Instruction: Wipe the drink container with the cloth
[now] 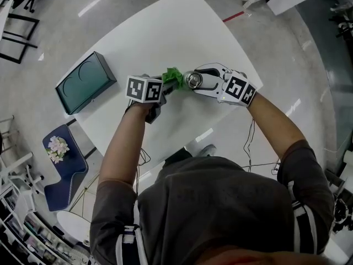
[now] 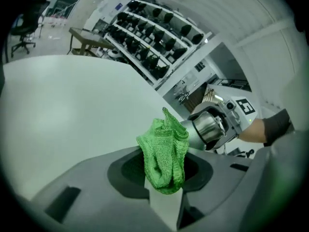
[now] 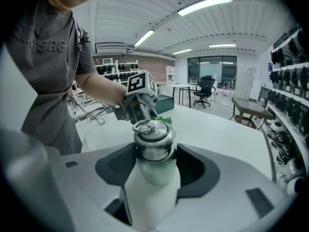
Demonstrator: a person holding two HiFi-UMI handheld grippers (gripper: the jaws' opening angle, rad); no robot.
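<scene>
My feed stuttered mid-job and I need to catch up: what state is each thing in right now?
left gripper: shut on the cloth.
right gripper: shut on the drink container.
cloth: bunched, off the table, by the container's lid; contact unclear.
drink container: lid on, held clear of the table.
teal case: closed, lying flat on the table.

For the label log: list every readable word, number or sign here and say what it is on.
No text can be read.
Grey T-shirt: faint chest print, too blurred to read.
Left marker cube, right marker cube: code squares, no words.
Drink bottle, green cloth: no lettering visible.
</scene>
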